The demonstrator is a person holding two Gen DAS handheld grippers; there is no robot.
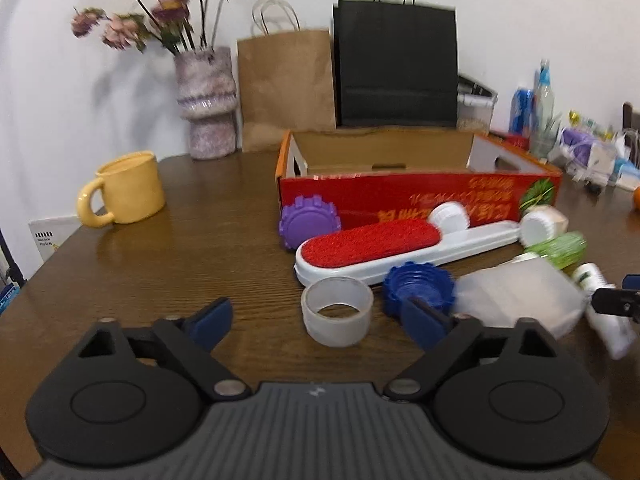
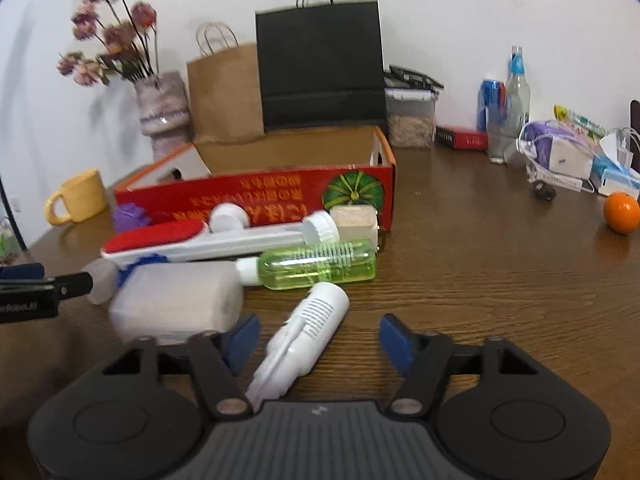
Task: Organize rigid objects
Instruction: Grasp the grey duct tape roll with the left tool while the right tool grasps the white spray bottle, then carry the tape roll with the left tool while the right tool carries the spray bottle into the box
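The wooden table [image 1: 160, 264] lies bare on its left toward the rim by the yellow mug [image 1: 128, 188]. The red cardboard box [image 1: 400, 196] stands open against its far side, clutter heaped along its front wall. The left gripper [image 1: 316, 316] gapes wide, holding nothing, the translucent ring [image 1: 338, 316] between its fingers. The right gripper [image 2: 318, 340], half open, straddles the white bottle [image 2: 308, 328] without pressing it.

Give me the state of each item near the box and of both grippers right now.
red box: open, nothing seen inside
lint brush: flat, red side up
green bottle: on its side, capped
white bottle: lying between right gripper fingers, ungripped
clear ring: upright
left gripper: open, holding nothing
yellow mug: upright
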